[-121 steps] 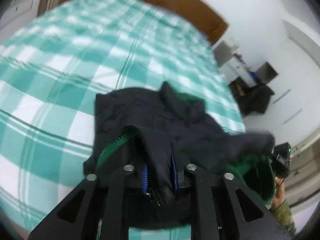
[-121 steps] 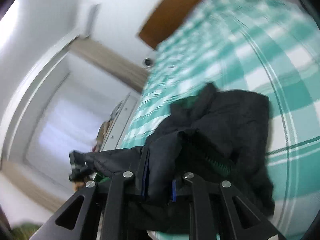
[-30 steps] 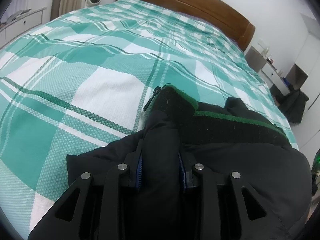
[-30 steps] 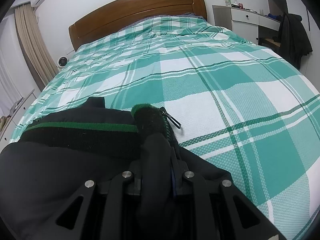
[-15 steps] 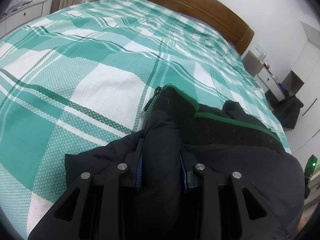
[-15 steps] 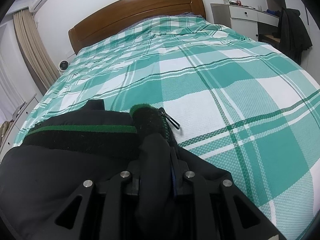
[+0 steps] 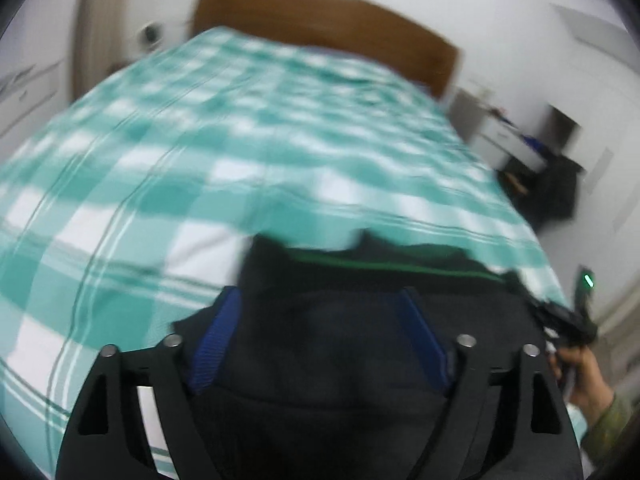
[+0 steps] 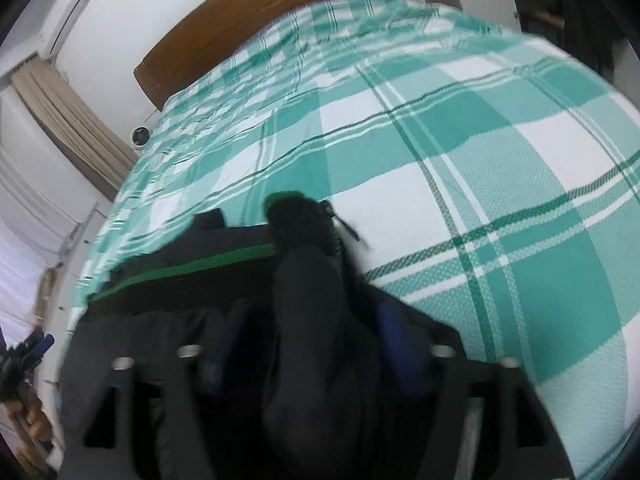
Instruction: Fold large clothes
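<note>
A black jacket (image 7: pixel 360 300) with green trim and a zipper lies on the near part of a bed with a green and white checked cover (image 7: pixel 200 168). My left gripper (image 7: pixel 320 308) is open, its blue pads wide apart over the jacket. In the right wrist view the jacket (image 8: pixel 304 280) has a raised ridge of cloth between the spread blue pads of my right gripper (image 8: pixel 308 320), which is open. The jacket's collar end and zipper pull (image 8: pixel 344 228) point up the bed. Both views are blurred.
A wooden headboard (image 7: pixel 320 24) stands at the far end of the bed. A white cabinet (image 7: pixel 508 136) and a dark garment on a chair (image 7: pixel 556 188) are on the right side. Curtains (image 8: pixel 68 120) and a small round white device (image 8: pixel 140 136) are on the left.
Both grippers have opened and let go of the jacket folds they were pinching half a second ago. Both cameras have moved, and the jacket lies on the bed.
</note>
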